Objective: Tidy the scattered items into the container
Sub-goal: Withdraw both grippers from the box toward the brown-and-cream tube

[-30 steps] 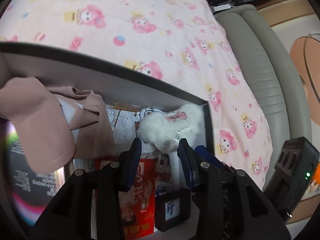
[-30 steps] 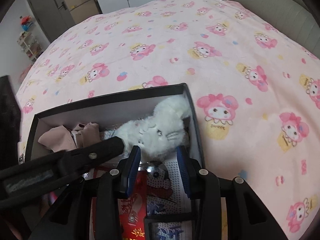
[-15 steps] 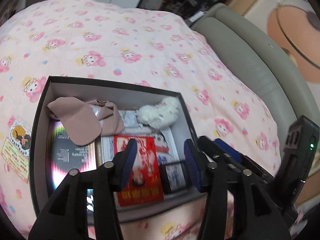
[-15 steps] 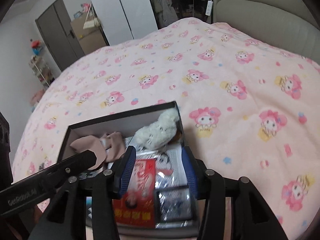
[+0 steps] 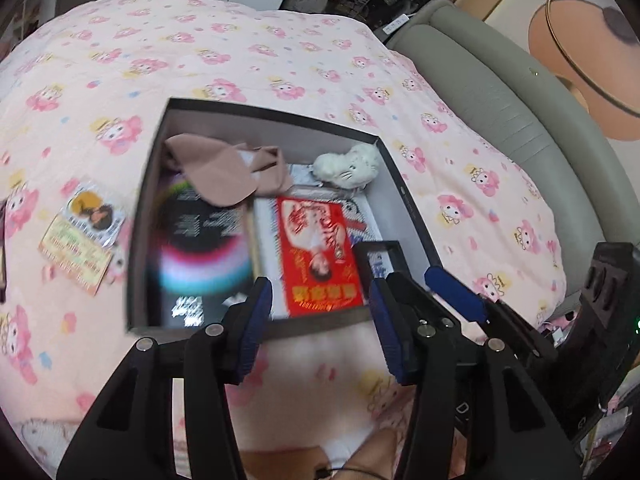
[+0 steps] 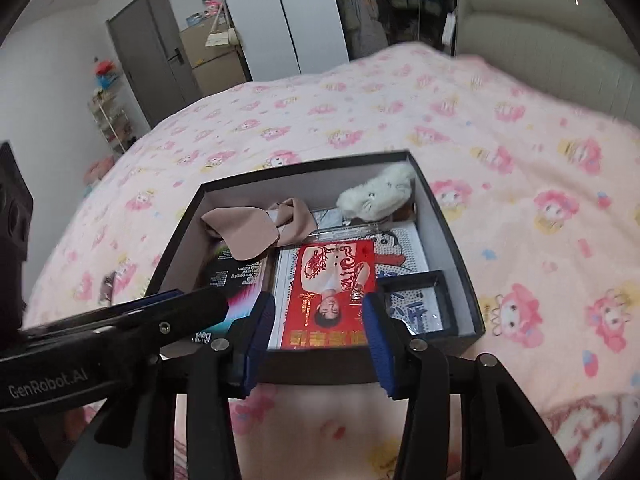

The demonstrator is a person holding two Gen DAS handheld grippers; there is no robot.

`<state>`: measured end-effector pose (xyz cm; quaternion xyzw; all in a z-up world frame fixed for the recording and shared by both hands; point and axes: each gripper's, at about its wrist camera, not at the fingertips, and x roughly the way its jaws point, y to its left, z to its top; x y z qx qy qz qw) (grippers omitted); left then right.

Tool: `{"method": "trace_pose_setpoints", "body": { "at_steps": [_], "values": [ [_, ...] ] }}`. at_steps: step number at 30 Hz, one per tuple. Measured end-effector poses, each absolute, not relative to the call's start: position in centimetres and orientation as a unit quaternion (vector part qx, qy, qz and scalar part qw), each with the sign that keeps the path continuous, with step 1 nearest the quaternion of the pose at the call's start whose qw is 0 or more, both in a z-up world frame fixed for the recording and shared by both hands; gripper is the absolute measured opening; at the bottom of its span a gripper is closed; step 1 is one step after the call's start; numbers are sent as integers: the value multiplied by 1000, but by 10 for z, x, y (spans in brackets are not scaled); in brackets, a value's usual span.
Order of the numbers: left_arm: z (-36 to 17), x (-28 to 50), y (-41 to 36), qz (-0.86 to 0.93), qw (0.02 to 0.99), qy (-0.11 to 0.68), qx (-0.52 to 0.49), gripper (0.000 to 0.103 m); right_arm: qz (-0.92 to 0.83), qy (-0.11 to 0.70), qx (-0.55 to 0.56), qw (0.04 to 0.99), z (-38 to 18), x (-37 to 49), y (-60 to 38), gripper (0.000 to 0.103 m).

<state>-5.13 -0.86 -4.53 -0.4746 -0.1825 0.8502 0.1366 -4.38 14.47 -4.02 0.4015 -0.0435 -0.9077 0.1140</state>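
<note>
Right wrist: black box (image 6: pixel 448 236), white plush (image 6: pixel 376 199) (far corner), red booklet (image 6: pixel 334 292)

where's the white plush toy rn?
The fluffy white plush toy lies inside the black cardboard box, in its far right corner in both wrist views, beside the crumpled beige cloth.

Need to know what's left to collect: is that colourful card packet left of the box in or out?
Out. The card packet lies flat on the bedspread, outside the box and left of its wall.
</note>
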Motion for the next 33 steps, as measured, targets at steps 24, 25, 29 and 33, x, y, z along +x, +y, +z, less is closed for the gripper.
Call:
{"method": "trace_pose_setpoints", "body": {
  "at_steps": [24,25,29,33],
  "values": [
    [-50,34,-155,861,35,-246,-444,54,-870,41,427,242,-36,-2,-7,42],
    [-54,35,-163,859,30,-251,-446,54,-867,44,431,246,-39,-2,-15,42],
    [-66,40,-192,852,9,-269,-449,54,-853,53,446,266,-50,-5,-44,42],
    [-81,38,-229,837,-12,-303,-455,54,-831,71,461,304,-61,-15,-75,42]
  ]
}}
